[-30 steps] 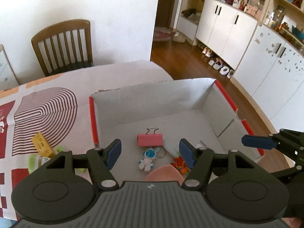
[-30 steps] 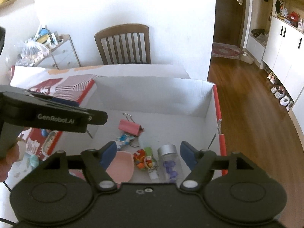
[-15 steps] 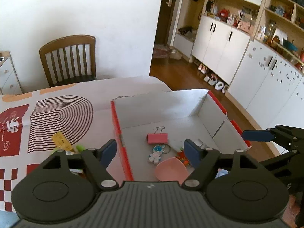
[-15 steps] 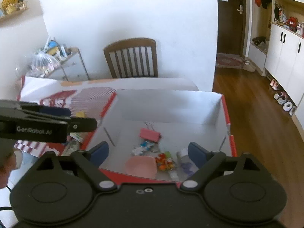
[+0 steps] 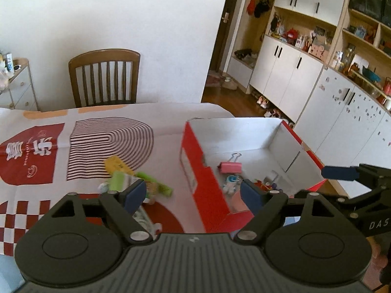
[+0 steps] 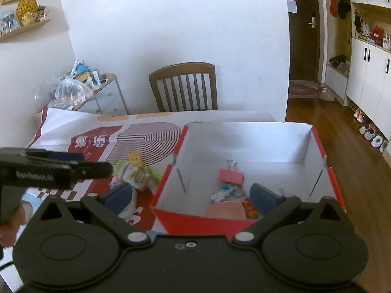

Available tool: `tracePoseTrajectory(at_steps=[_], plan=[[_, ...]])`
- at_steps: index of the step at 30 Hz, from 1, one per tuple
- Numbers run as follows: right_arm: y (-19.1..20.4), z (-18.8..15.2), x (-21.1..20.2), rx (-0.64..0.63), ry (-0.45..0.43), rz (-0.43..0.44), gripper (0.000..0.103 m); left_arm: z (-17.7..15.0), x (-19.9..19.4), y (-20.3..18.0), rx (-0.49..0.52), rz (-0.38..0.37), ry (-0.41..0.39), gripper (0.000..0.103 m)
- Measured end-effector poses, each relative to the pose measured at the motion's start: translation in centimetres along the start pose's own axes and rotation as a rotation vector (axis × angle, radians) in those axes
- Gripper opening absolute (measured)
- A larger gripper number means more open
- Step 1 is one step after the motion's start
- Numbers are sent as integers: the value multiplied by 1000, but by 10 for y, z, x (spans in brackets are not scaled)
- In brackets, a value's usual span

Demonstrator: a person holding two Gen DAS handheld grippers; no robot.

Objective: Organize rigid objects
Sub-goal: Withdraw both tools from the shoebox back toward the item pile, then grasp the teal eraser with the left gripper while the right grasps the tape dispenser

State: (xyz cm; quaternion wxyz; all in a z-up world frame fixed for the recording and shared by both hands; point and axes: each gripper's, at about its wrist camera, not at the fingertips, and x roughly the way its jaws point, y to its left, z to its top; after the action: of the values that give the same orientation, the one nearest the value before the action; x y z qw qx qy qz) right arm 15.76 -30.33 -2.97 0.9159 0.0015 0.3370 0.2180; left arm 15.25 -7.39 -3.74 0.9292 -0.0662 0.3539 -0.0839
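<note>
Both grippers hang clear of the red box [image 6: 168,178], and their jaws have just been opening; nothing lies between either pair.

**Left gripper** [image 5: 193,196]: jaws spread wide and empty. The remaining loose items lie on the patterned tablecloth [image 5: 44,151] just ahead of its left finger: a green-and-white packet [image 5: 119,180], a yellow tag [image 5: 116,164] beyond it, and a green wrapper [image 5: 158,186] towards the box wall. The box stands ahead and to the right of this gripper.

**Right gripper** [image 6: 190,196]: jaws at full spread and empty. The box interior lies directly ahead. Inside it are a pink binder clip [image 6: 231,176], a small astronaut keyring [image 6: 223,191], a pink dish [image 6: 226,211] and a small orange toy [image 6: 249,208].

**Judged step:** fetch the next item from the pile and transfer it to the box.

**Procedure, recommended:**
1. Assign the pick to the left gripper; the pile is on its side.
2. Select one item only. The packet and wrappers overlap, so approach from above the outermost piece.
3. Close across the narrow dimension of the item.
4. Lift clear of the box wall before crossing it.
5. Release over bare floor at the far end, beyond the clip.
</note>
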Motion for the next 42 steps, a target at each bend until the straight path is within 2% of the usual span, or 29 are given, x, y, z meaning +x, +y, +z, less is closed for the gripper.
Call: tracePoseTrajectory(at_steps=[3,4,13,20,26,30,34,42], plan=[[14,-3,4,0,8,4,103,-3,-7,19,2,7,-15,101],[18,-5,4,1,9,3,103,-4,-10,25,-3,9,-23,102],[61,-13,18,3,30,3,103,-16,-12,79,-26,31,-48,102],[85,-11,31,20,30,-18,103,-46,1,104,10,37,-3,102],[112,-13,53,-22,70,-2,103,-75,17,113,43,51,49,102],[129,-12,72,-35,103,6,103,-91,28,116,33,32,79,102],[144,-13,90,-81,130,-3,102,-98,36,114,54,62,98,102],[152,-11,125,-120,202,-16,99,-110,51,115,61,54,119,102]])
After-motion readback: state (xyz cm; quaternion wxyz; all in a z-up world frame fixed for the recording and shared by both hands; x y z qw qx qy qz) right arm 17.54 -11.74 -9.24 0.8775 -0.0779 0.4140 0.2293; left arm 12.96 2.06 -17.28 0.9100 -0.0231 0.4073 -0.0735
